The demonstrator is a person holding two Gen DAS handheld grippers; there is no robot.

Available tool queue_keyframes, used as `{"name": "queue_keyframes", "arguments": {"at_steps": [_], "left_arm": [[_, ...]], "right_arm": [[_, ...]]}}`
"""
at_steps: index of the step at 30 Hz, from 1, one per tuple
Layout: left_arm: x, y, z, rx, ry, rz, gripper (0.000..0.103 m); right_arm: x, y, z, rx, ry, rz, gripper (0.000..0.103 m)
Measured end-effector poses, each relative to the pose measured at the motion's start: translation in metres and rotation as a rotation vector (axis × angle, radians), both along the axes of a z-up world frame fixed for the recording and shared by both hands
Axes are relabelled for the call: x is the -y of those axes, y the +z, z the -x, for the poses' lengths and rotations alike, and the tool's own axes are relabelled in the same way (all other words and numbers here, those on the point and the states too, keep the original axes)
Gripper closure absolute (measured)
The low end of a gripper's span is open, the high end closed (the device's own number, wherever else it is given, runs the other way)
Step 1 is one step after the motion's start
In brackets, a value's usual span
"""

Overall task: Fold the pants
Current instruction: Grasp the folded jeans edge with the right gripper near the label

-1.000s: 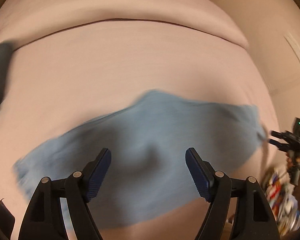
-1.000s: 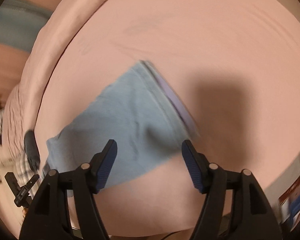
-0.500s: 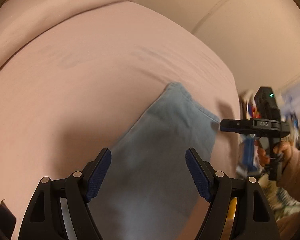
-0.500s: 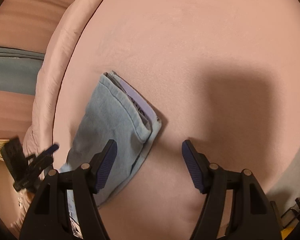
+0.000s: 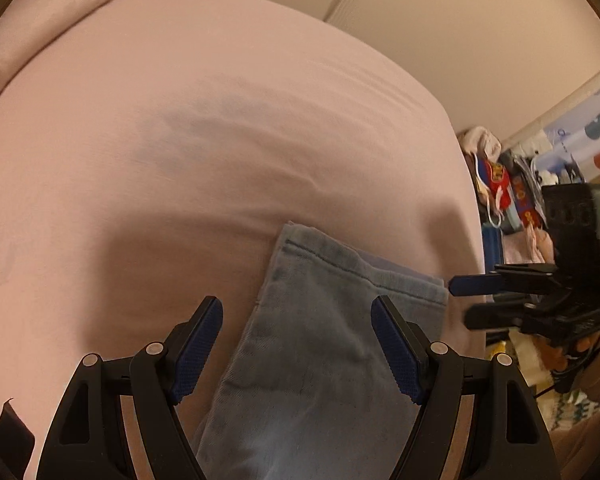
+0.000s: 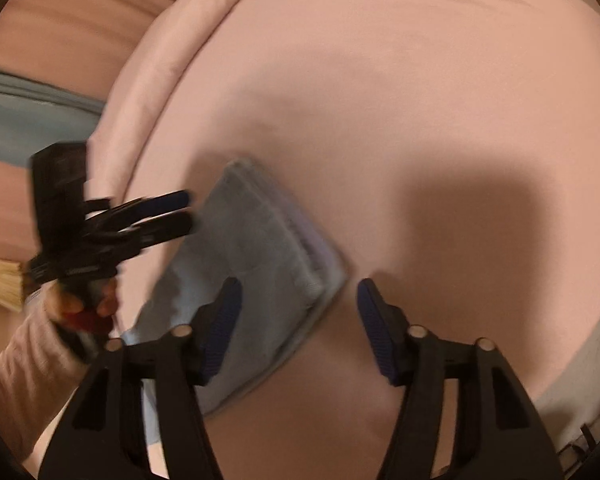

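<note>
Folded light-blue denim pants (image 5: pixel 324 344) lie on the pink bed (image 5: pixel 180 160). My left gripper (image 5: pixel 296 348) is open and empty, hovering above the pants' left half. In the right wrist view the pants (image 6: pixel 256 264) lie as a folded stack with layered hems at the right edge. My right gripper (image 6: pixel 298 328) is open and empty above the stack's near right corner. The right gripper also shows in the left wrist view (image 5: pixel 464 300), just off the pants' right edge. The left gripper shows in the right wrist view (image 6: pixel 184 212) at the pants' far left corner.
A pink duvet roll (image 6: pixel 160 80) runs along the bed's far side. Cluttered clothes and toys (image 5: pixel 508 188) stand beyond the bed's right edge. A cream wall (image 5: pixel 460 40) lies behind. A broom head (image 6: pixel 2 284) shows at the left.
Both grippers have closed in over the folded pants. The other gripper now looms larger in each view. The pants lie still, both grippers stay open.
</note>
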State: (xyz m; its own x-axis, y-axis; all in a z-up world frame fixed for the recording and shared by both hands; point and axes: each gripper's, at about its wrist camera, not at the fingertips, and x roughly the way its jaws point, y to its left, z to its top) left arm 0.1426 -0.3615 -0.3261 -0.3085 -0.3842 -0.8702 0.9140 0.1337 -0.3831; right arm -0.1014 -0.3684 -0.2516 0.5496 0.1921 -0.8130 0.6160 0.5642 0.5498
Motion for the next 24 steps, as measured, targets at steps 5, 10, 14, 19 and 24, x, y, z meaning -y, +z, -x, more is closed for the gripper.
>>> {"name": "queue_keyframes", "arguments": {"at_steps": [5, 10, 14, 19, 24], "left_arm": [[0.007, -0.004, 0.007, -0.027, -0.046, -0.005, 0.026], [0.01, -0.005, 0.008, 0.009, -0.077, -0.01, 0.043], [0.005, -0.003, 0.009, 0.059, -0.091, 0.0, 0.055], [0.001, 0.0, 0.005, 0.08, -0.086, 0.004, 0.071], [0.0, 0.001, 0.009, 0.136, -0.089, 0.015, 0.08]], "right_arm": [[-0.006, -0.009, 0.001, 0.022, 0.027, -0.031, 0.048], [-0.005, -0.014, -0.004, 0.014, 0.01, -0.019, 0.068], [-0.003, -0.008, 0.002, 0.035, 0.011, -0.007, 0.088], [-0.013, -0.001, -0.003, 0.047, 0.032, 0.015, 0.088], [-0.011, -0.014, -0.011, -0.034, 0.039, 0.04, 0.079]]}}
